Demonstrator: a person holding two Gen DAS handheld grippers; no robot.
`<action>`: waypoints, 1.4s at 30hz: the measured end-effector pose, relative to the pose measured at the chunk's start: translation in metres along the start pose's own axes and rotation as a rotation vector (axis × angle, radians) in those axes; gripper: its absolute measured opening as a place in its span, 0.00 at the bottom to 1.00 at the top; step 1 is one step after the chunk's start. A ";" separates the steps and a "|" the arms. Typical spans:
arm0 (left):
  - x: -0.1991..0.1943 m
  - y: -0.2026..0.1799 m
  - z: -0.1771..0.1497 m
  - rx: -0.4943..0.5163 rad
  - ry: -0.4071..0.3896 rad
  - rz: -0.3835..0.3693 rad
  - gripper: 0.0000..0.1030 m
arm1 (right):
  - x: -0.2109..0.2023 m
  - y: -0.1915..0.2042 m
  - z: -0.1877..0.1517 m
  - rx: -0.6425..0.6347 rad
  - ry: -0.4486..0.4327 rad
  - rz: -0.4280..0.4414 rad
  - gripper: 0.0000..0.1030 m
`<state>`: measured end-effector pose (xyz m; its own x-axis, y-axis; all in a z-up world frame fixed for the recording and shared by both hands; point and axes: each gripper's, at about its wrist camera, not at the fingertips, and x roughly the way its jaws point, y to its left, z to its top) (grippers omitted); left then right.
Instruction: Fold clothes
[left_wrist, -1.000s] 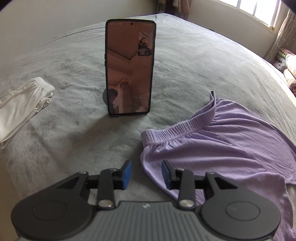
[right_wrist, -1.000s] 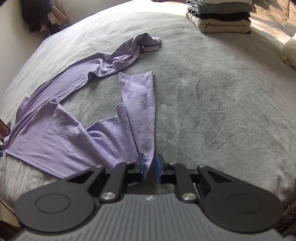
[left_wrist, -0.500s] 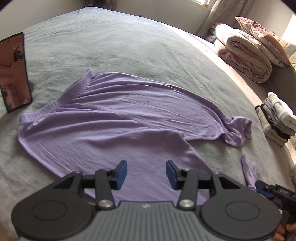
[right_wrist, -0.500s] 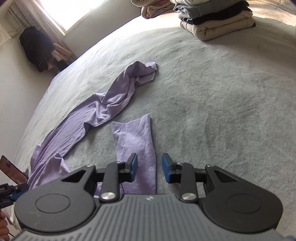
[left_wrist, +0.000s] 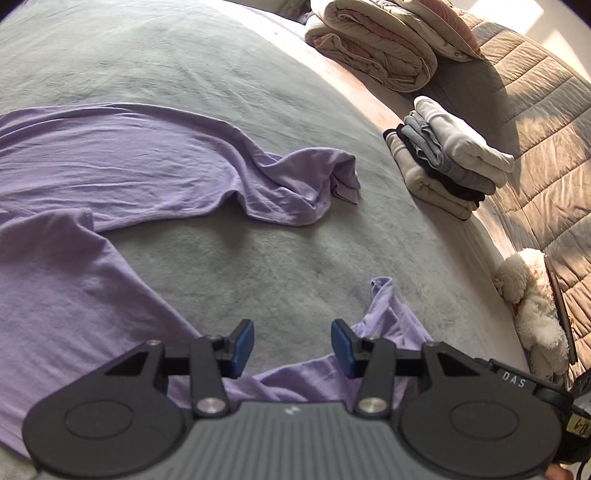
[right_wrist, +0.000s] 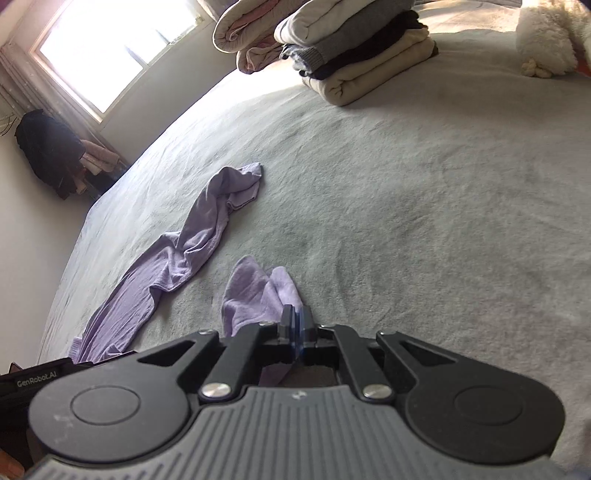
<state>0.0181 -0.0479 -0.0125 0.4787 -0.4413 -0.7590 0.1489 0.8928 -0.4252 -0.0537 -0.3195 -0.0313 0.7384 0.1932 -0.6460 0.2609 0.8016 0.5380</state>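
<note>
Two grippers: the left gripper (left_wrist: 292, 343) hangs over the bed with its blue pads wide apart and nothing between them; the right gripper (right_wrist: 296, 325) has its pads pressed together on a cuff of purple cloth.

Garment: the purple trousers (left_wrist: 110, 162) lie spread on the grey bed (left_wrist: 207, 62), mostly ahead and to the left of the left gripper.

Just changed: half a second ago the right gripper's pads stood apart over the flat near leg; now they are clamped on its end, and the cuff (right_wrist: 258, 291) is bunched up just ahead of the pads. The left gripper has swung away from the waistband side toward the leg ends.

Meaning for the task: judged from this, the near leg is now in hand and ready to be carried across; the left gripper is free to take a second corner. Folding itself looks barely begun.

Long axis: the trousers run from the waist, out of frame left of the left gripper, toward the leg ends on its right. The far leg (right_wrist: 192, 236) stretches away ahead-left of the right gripper, its end crumpled and rolled over.

Near leg: it passes under the left gripper and ends just right of its pads, slightly raised.

Other things: a stack of folded clothes (left_wrist: 447, 155) sits well to the right, beside rolled bedding (left_wrist: 384, 40).
</note>
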 end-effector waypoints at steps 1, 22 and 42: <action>0.004 -0.006 0.000 0.014 0.008 -0.005 0.46 | -0.010 -0.003 0.000 0.005 -0.017 -0.008 0.02; 0.071 -0.126 -0.006 0.390 0.163 -0.180 0.46 | -0.051 -0.068 -0.042 0.198 -0.003 0.021 0.16; 0.086 -0.158 -0.010 0.400 0.134 -0.278 0.01 | -0.052 -0.068 -0.036 0.115 -0.231 -0.051 0.02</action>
<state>0.0267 -0.2283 -0.0157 0.2629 -0.6515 -0.7117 0.5873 0.6933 -0.4176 -0.1323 -0.3632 -0.0540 0.8413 0.0096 -0.5404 0.3606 0.7349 0.5744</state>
